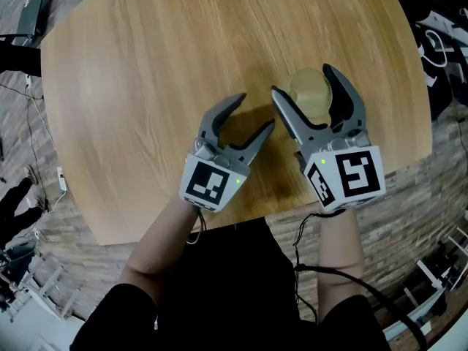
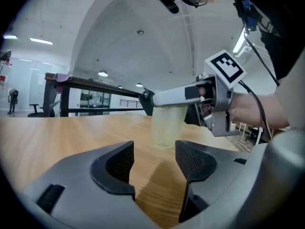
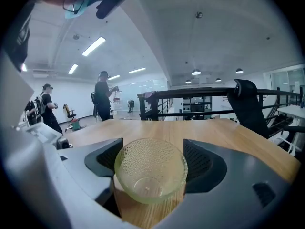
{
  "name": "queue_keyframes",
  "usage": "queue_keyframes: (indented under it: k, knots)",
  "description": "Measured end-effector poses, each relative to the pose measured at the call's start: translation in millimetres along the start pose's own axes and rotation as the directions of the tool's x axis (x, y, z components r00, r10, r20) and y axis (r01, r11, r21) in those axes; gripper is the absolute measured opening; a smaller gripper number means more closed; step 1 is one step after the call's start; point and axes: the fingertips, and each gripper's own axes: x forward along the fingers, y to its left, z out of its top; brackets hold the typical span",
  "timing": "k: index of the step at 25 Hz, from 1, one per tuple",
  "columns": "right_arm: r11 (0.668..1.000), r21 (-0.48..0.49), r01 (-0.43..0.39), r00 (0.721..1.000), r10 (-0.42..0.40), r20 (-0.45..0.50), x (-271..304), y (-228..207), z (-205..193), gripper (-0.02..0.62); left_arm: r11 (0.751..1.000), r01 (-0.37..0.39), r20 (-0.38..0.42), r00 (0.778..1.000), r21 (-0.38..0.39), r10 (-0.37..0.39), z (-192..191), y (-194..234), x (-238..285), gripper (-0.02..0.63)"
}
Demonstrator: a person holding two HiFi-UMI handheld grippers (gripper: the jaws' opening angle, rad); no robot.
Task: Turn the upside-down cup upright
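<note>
Over the near part of the round wooden table [image 1: 146,64], toward its left: left gripper [image 1: 256,110], jaws well apart, touching nothing, only bare wood between the pads.

Toward the table's near right edge: cup [image 3: 150,171], clamped in the right gripper [image 1: 301,79], pads pressed on its wall from both sides close under the rim. No telling whether the foot rests on the table or hangs just above it.

Probably very light. Looks like thin plastic, so likely springy rather than stiff, apt to bow under a hard squeeze and to slide along its own taper under a slack one. No great risk of breaking, by the look of it, though a crack under too much force seems possible. Best taken across the wall near the rim, where the widest and firmest part lies, with a gentle clamp, much as held here. Dimpled surface likely some help against slipping.

Small translucent tumbler, pale yellow-green, wall covered in fine raised bumps, narrower at the foot than at the mouth, empty. Mouth turned upward and a little toward the right gripper's camera, inside and flat bottom open to view. Seemingly upright or close to it, so little left to do but set it level on the table and let go.
</note>
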Motion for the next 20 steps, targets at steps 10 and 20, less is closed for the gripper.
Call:
queue_keyframes:
  k: [10, 20]
  knots:
    - [0.992, 0.054, -0.116, 0.993, 0.115, 0.027, -25, 37, 22, 0.365, 0.986, 0.099, 0.139, 0.983, 0.133, -0.117, 20, -29, 17, 0.324]
    - [0.979, 0.138, -0.15, 0.988, 0.145, 0.049, -30, 37, 14, 0.365, 0.977, 0.128, 0.132, 0.98, 0.173, -0.152, 20, -39, 18, 0.318]
